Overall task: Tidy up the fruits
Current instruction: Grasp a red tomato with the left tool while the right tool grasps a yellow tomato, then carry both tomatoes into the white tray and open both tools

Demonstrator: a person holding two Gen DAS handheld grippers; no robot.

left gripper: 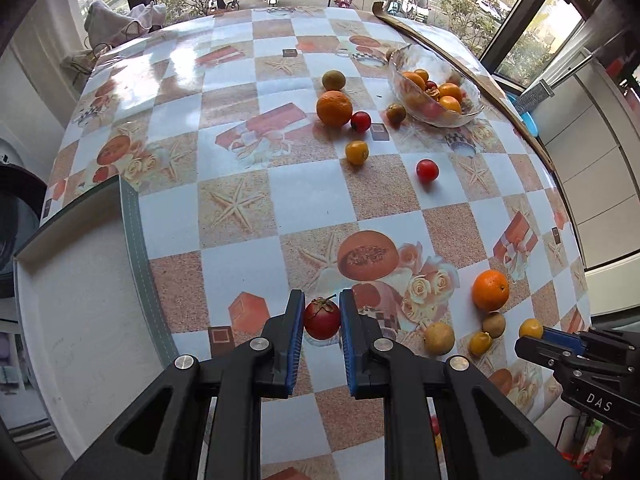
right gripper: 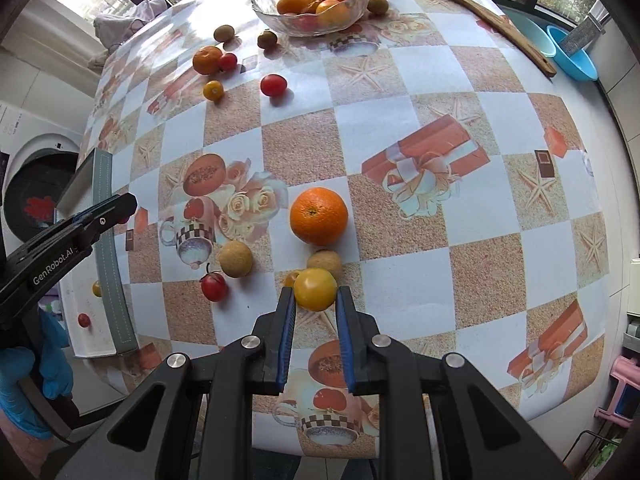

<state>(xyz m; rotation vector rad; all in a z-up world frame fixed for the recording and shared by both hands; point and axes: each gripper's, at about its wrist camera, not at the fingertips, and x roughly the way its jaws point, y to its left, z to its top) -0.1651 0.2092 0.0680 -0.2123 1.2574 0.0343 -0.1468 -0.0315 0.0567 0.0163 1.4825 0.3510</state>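
Both grippers are gripping fruit near the table's near edge: left gripper (left gripper: 320, 320) clamping a red tomato (left gripper: 322, 319), right gripper (right gripper: 316, 300) clamping a yellow tomato (right gripper: 315, 289), glass bowl (right gripper: 280, 24) lying far ahead.

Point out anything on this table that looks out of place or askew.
Fruit lies scattered across the tablecloth instead of in the glass bowl: a large orange, a red tomato and others. A long wooden strip lies slanted across the far corner. Nothing looks spilled or damaged.

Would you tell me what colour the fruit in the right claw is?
Yellow fruit; clearest in the right wrist view.
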